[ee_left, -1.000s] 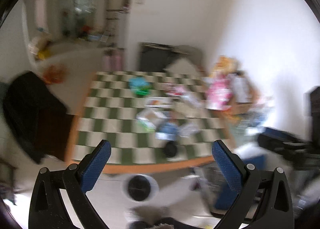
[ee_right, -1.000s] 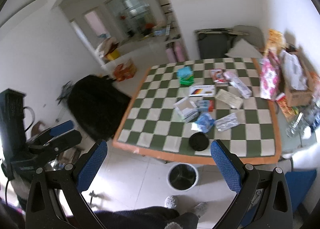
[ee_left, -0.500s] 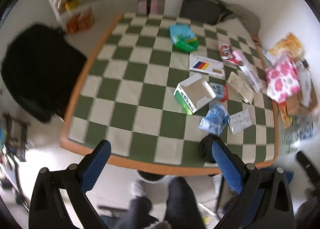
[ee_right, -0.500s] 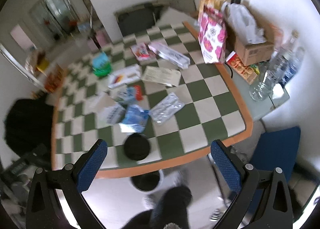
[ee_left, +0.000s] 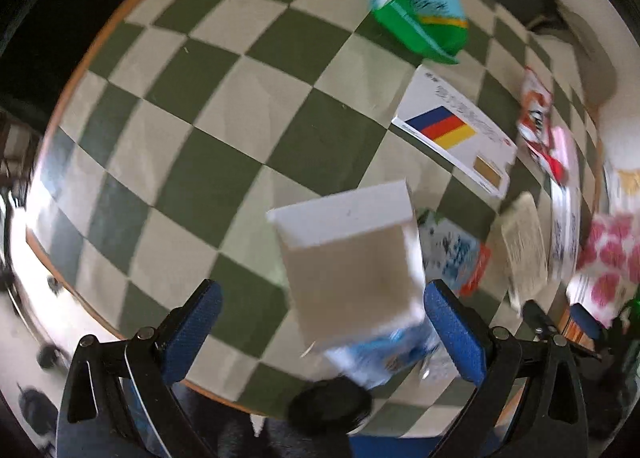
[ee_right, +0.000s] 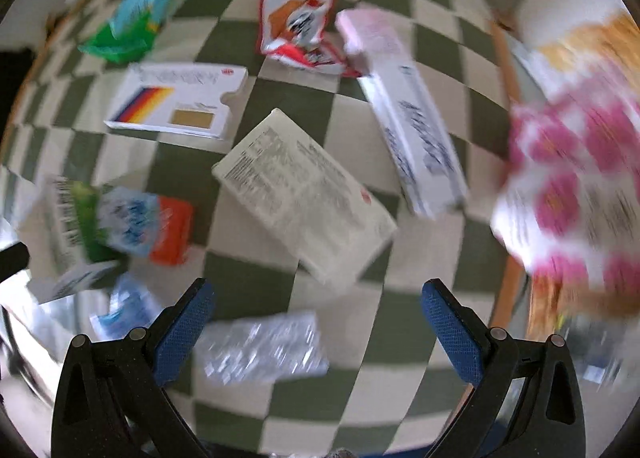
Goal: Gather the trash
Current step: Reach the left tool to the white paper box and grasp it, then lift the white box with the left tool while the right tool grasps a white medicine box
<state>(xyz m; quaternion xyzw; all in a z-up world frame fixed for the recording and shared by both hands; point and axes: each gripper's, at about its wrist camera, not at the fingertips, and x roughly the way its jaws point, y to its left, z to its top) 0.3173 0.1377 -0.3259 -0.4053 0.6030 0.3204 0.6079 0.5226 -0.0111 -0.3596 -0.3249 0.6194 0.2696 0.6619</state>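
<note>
Both claws dropped closer; open white carton [ee_left: 352, 254] between left claw [ee_left: 324, 330] pads.

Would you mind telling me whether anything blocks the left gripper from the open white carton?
Nothing visible does. The left gripper is open, and the open white carton sits directly ahead between its fingers, on the checkered table.

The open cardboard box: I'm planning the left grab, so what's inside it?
The open cardboard box shows only bare brown interior; nothing visible inside. Its underside is hidden. Left tongs open.
</note>
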